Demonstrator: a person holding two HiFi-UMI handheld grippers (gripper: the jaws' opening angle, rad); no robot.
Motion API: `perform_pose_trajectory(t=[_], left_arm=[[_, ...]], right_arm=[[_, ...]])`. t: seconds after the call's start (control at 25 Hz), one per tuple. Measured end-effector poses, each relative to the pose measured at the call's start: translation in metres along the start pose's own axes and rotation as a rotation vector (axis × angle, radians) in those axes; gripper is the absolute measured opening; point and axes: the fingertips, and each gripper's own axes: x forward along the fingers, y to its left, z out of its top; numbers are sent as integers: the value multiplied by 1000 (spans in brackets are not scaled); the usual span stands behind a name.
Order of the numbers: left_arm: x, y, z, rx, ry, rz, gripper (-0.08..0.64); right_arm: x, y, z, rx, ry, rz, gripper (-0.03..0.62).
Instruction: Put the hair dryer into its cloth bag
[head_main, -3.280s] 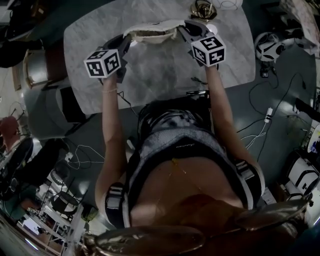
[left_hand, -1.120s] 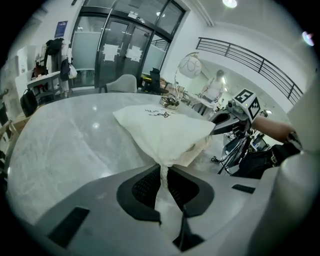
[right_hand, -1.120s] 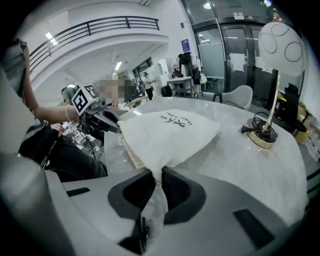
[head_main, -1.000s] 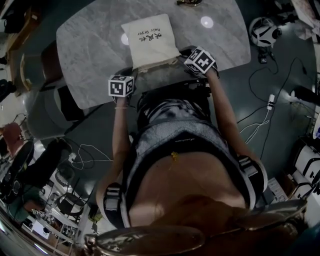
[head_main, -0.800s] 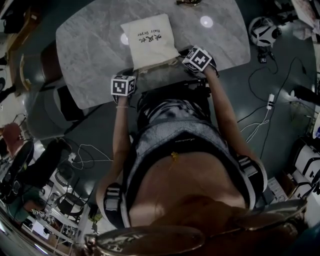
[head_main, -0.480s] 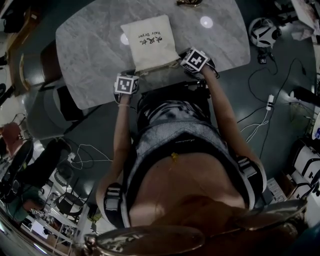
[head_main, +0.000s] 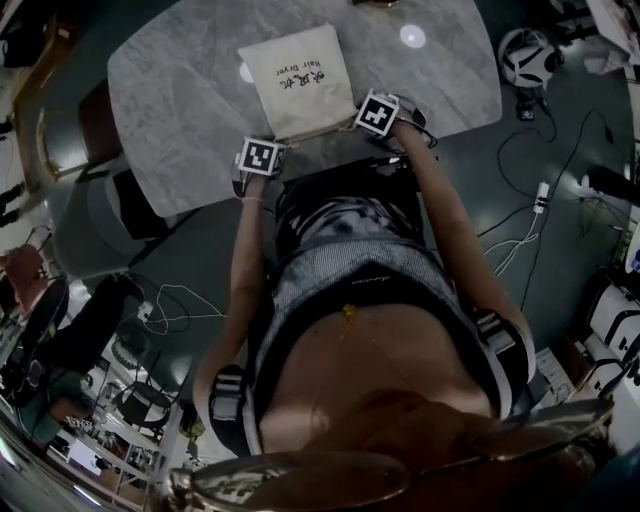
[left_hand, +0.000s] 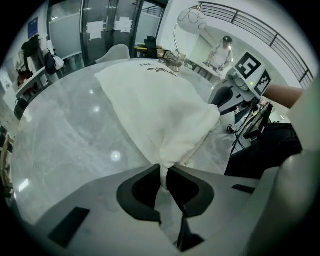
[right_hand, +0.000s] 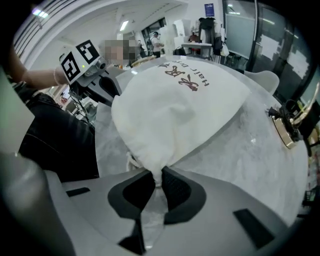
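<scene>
lowered since a second ago, the left gripper (left_hand: 162, 172) pinches the 7 o'clock corner of the cloth bag (head_main: 297, 80), jaws nearly closed on fabric; the right gripper (right_hand: 159, 180), lowered too, pinches the 5 o'clock corner likewise; the cloth bag lies on the marble table (head_main: 170, 90)

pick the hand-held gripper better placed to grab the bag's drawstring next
Probably right: both pinch the cream cloth bag at its mouth, but a white cord loop hangs beside the right hand-held gripper.

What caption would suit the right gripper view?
The right gripper pinches a corner of the cloth bag on the marble table.
</scene>
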Motion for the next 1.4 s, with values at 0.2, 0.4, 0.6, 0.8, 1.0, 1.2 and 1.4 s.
perform_pose_trajectory(t=[0.2, 0.4, 0.6, 0.8, 1.0, 1.2, 1.4], left_arm=[[4, -6, 0, -35, 20, -49, 38], [7, -6, -3, -79, 56, -87, 38], [10, -11, 2, -51, 76, -108, 38], [17, -14, 13, 23, 43, -78, 38], [3, -17, -2, -23, 23, -110, 146], [-55, -9, -2, -82, -88, -115, 167], [-91, 10, 64, -166, -429, -114, 165]], right_arm=[[3, 2, -1, 2, 24, 34, 91], [7, -3, 8, 75, -8, 66, 91], [7, -5, 7, 75, 26, 39, 97], [3, -6, 10, 35, 10, 21, 97], [-8, 4, -4, -12, 16, 83, 225], [-55, 1, 12, 23, -161, 85, 225], [-75, -10, 55, 75, -365, 44, 140]])
